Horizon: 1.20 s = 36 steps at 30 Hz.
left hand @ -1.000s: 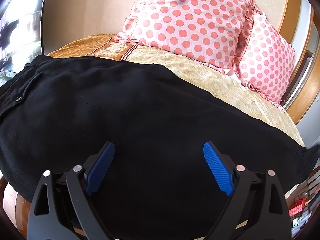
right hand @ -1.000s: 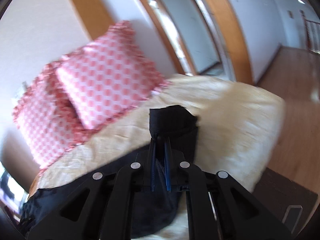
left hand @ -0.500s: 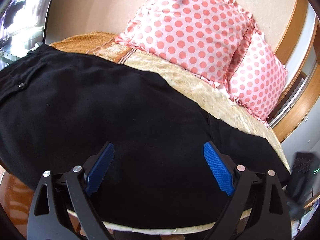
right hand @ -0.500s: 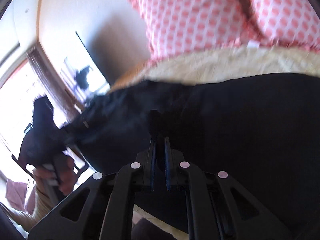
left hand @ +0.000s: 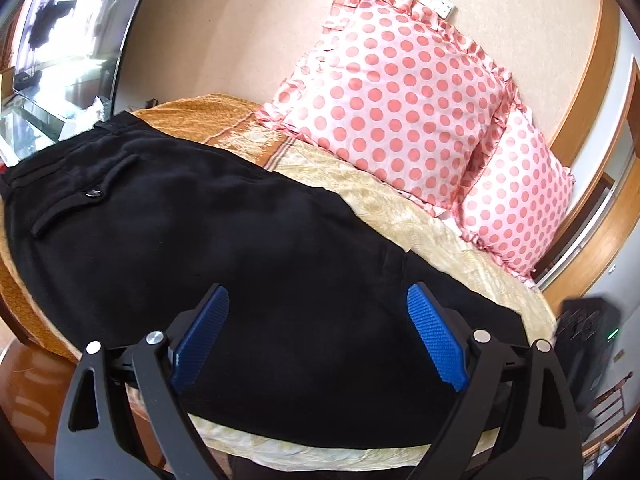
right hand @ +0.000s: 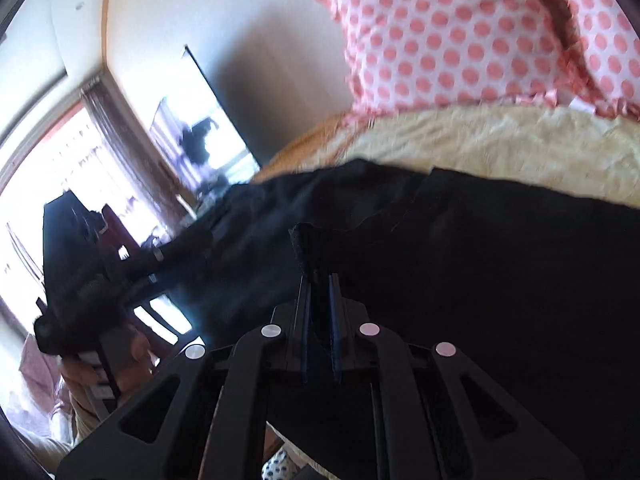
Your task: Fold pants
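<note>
Pants point(right hand: 500, 280) hem blurred (right wrist).

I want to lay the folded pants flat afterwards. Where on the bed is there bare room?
A bare cream strip of bedspread runs between the black pants and the polka-dot pillows. An orange patch lies bare left of the pillows. The near side is crowded: pants cover it to the edge.

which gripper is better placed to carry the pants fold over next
Right. The right hand-held gripper is shut on a pinch of the black pants; the left hand-held gripper hangs open above them, holding nothing.
</note>
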Each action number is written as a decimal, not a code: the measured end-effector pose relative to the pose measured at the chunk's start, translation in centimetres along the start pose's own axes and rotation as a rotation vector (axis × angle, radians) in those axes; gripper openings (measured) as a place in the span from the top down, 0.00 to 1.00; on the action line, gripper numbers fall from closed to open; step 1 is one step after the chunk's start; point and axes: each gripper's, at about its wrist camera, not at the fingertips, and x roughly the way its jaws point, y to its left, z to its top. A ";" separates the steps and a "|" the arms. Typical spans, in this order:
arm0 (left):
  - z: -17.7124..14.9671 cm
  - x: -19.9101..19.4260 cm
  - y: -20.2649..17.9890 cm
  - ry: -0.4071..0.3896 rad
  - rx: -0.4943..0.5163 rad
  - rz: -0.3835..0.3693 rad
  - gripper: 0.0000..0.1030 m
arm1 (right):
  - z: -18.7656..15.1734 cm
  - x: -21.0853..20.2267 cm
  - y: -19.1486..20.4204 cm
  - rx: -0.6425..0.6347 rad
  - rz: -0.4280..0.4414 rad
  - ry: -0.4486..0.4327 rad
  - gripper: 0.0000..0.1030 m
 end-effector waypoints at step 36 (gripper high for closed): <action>2.2 -4.4 9.3 -0.041 -0.209 0.143 0.12 | -1.4 0.9 3.2 -0.231 -0.169 0.067 0.69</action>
